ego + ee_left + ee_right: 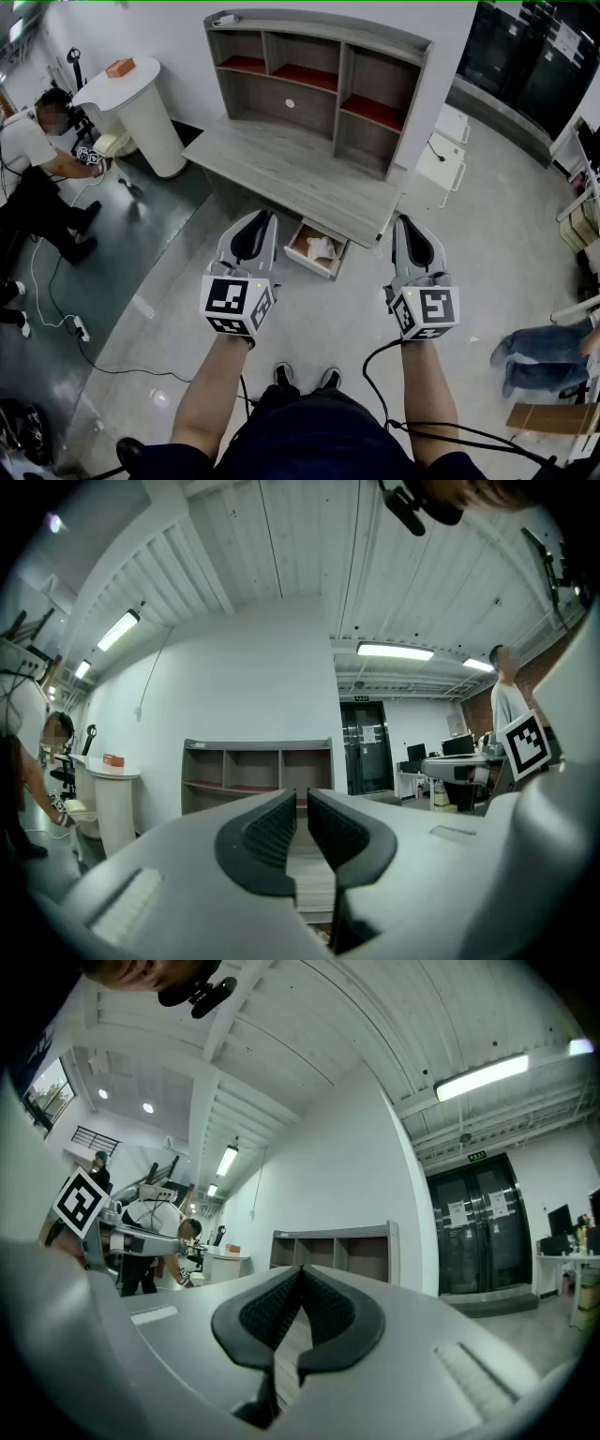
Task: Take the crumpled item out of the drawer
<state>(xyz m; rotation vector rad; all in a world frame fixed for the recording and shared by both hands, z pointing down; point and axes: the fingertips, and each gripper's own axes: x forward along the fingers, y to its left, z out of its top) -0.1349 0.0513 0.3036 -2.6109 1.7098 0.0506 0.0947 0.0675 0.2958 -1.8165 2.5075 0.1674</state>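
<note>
Here the left gripper (259,221) is hovering above the floor with its jaws standing only a slit apart, gripping nothing. The right gripper (407,225) is hovering alongside, its jaws pressing together at the tips, likewise empty. Just beyond and between them the drawer (307,260) is hanging open, and the white crumpled item (322,247) is lying inside it. Farther back, the grey desk (281,169) is carrying a shelf unit (309,103).

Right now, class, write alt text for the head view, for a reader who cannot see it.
An open drawer under a grey desk holds a crumpled white item. A person standing before it holds the left claw and right claw either side of the drawer, both empty.
</note>
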